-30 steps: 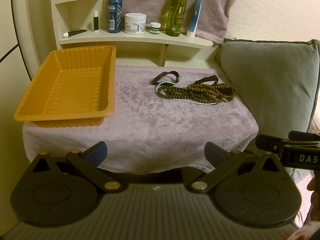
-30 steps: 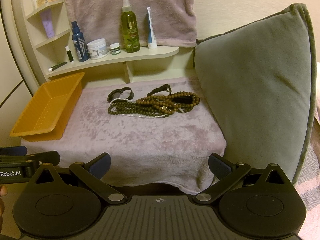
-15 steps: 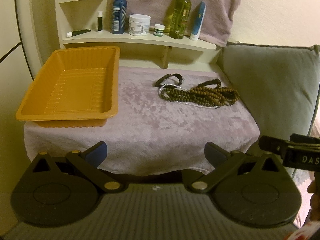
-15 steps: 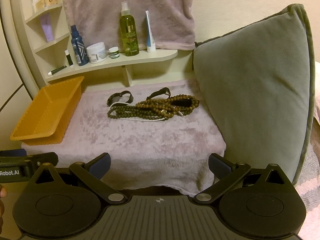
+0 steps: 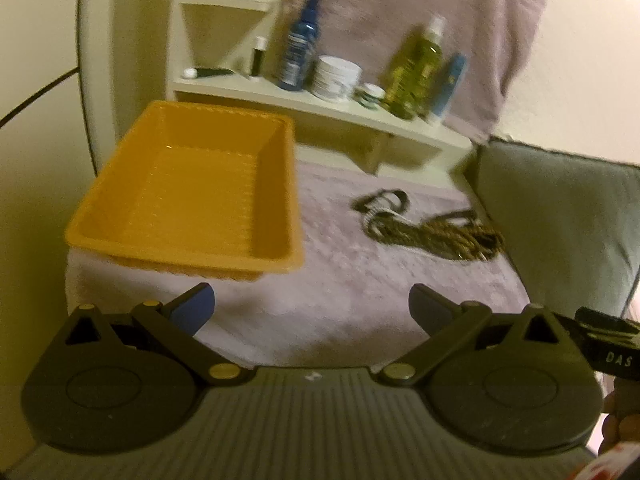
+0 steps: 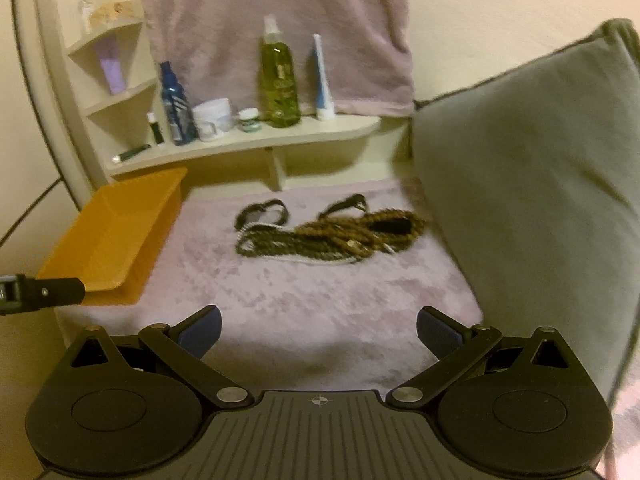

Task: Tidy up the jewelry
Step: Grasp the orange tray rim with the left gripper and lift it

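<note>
A pile of brown bead necklaces (image 6: 332, 236) with a white strand and two dark bracelets lies on the pink plush cloth (image 6: 320, 300); it also shows in the left wrist view (image 5: 432, 232). An empty orange tray (image 5: 188, 192) sits on the cloth's left side and shows in the right wrist view (image 6: 116, 236). My left gripper (image 5: 312, 306) is open and empty, near the cloth's front edge. My right gripper (image 6: 318, 330) is open and empty, over the cloth's front edge, short of the beads.
A cream corner shelf (image 6: 248, 144) behind the cloth holds bottles, jars and tubes. A pink towel (image 6: 280, 20) hangs above it. A grey cushion (image 6: 528, 184) stands upright against the cloth's right side.
Both grippers have moved forward toward the cloth, so tray and beads look larger. The left view has tilted. Both stay open and empty.
</note>
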The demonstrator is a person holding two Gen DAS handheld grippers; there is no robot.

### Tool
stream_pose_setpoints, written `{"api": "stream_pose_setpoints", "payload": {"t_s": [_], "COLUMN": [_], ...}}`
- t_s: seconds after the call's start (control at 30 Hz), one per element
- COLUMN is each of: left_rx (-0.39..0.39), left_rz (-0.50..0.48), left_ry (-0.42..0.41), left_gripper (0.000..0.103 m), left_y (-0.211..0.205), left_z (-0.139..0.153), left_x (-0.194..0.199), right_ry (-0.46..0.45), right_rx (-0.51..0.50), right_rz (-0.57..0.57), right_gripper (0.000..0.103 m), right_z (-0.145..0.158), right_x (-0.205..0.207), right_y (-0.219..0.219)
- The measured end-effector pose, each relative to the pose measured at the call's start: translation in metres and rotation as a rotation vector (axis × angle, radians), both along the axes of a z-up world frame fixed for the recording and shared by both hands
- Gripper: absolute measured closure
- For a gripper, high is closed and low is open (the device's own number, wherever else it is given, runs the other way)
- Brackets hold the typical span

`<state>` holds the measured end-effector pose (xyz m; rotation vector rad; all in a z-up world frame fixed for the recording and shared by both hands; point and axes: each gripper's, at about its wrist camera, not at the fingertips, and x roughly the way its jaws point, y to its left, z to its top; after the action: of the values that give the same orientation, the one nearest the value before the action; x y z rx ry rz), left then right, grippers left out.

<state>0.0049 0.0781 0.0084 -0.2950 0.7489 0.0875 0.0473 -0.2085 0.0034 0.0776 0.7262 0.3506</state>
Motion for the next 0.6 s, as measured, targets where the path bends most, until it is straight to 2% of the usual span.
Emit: {"api": "stream_pose_setpoints", "payload": {"t_s": [0.13, 0.33, 0.6], "left_rx": [0.026, 0.048, 0.043], "left_rz": [0.041, 0.113, 0.195], "left_ry": [-0.031, -0.046, -0.029], "left_gripper": [0.001, 0.001, 0.012], "left_y": [0.029, 0.084, 0.154], "left_z": [0.001, -0.003, -0.022], "left_x": [0.001, 0.005, 0.014], "right_ry": [-0.04, -0.029, -0.012], "right_rx": [-0.009, 0.011, -0.028], "right_rz": [0.048, 0.056, 0.049], "right_gripper": [0.0, 0.0, 0.0], "right_z": [-0.003, -0.007, -0.012], "right_x": [0.006, 0.02, 0.036], "right_y": [0.013, 0.027, 0.045]}}
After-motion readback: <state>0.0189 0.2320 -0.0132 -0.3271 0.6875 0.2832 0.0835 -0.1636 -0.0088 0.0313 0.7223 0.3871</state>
